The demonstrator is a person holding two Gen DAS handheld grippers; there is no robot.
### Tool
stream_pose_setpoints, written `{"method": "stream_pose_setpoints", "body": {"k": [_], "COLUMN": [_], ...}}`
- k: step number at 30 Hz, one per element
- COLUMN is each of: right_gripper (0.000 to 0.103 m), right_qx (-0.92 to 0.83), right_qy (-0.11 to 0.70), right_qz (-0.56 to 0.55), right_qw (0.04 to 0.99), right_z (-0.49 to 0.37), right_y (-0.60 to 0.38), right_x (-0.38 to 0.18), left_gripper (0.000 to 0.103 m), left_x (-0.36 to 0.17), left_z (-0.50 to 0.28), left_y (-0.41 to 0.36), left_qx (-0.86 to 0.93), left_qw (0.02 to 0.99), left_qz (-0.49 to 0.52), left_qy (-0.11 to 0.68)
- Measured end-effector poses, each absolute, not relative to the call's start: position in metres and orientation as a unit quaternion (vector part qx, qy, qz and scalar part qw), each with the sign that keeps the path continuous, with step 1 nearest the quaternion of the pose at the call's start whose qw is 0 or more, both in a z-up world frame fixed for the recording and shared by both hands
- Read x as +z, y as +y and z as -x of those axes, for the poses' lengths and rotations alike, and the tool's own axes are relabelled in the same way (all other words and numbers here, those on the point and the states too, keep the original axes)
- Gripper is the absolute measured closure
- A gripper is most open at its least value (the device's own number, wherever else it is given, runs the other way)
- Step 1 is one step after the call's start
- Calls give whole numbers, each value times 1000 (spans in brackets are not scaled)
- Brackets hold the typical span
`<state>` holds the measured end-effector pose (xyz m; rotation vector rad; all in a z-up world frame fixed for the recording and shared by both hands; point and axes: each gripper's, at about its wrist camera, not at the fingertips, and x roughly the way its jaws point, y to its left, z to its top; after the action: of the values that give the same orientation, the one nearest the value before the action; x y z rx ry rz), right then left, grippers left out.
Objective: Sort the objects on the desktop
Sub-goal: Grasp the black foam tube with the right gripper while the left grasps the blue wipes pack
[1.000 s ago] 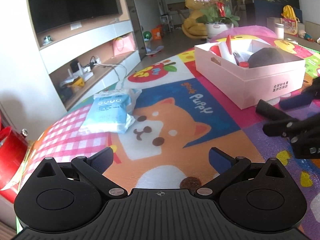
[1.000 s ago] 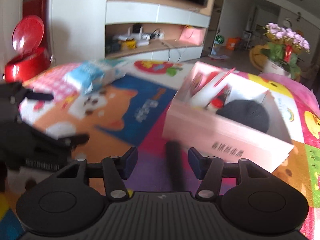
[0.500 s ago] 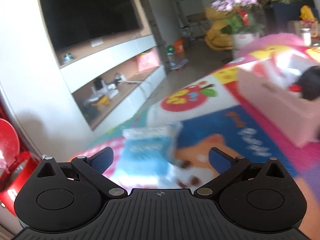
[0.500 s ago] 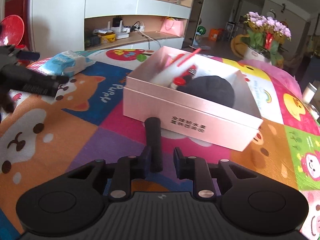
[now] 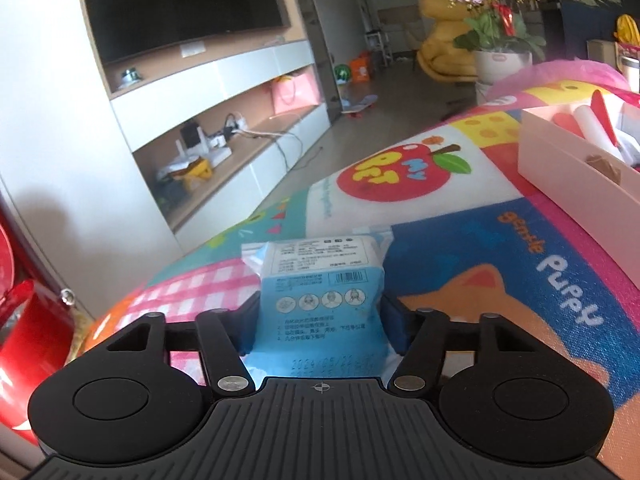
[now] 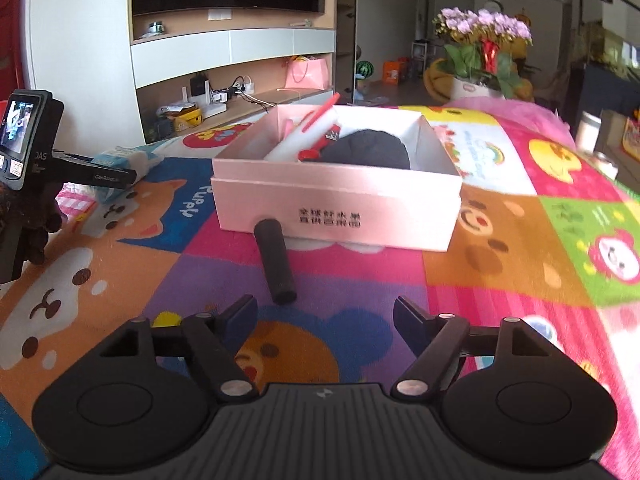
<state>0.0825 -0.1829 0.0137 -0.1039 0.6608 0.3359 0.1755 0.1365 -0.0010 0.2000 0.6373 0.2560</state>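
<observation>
My left gripper (image 5: 320,320) has just been closing and is clamping the blue packet (image 5: 322,300) on the mat (image 5: 500,280). My right gripper (image 6: 325,322) has just been opening, jaws apart, the black cylinder (image 6: 276,262) lying ahead, touching the pink box (image 6: 336,204).

Blue-white mask packet (image 5: 320,300) lies flat on the cartoon mat, squeezed at both sides. Black cylinder (image 6: 276,266) lies on its side – far end touching the open pink box (image 6: 336,204). Box holds a dark cap, white-red items.
</observation>
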Motion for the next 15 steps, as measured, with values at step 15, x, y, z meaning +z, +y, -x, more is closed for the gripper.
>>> {"method": "stream_pose_setpoints", "body": {"k": [15], "right_gripper": [61], "right_qx": [181], "right_qy": [327], "right_qz": [85], "right_qw": [924], "right_z": [-99], "right_y": [-168], "right_x": [13], "left_gripper": [16], "left_x": [9], "left_z": [-47], "left_y": [33], "left_qx": [-45], "left_qw": [950], "left_qz": [-10], "left_qy": [309]}}
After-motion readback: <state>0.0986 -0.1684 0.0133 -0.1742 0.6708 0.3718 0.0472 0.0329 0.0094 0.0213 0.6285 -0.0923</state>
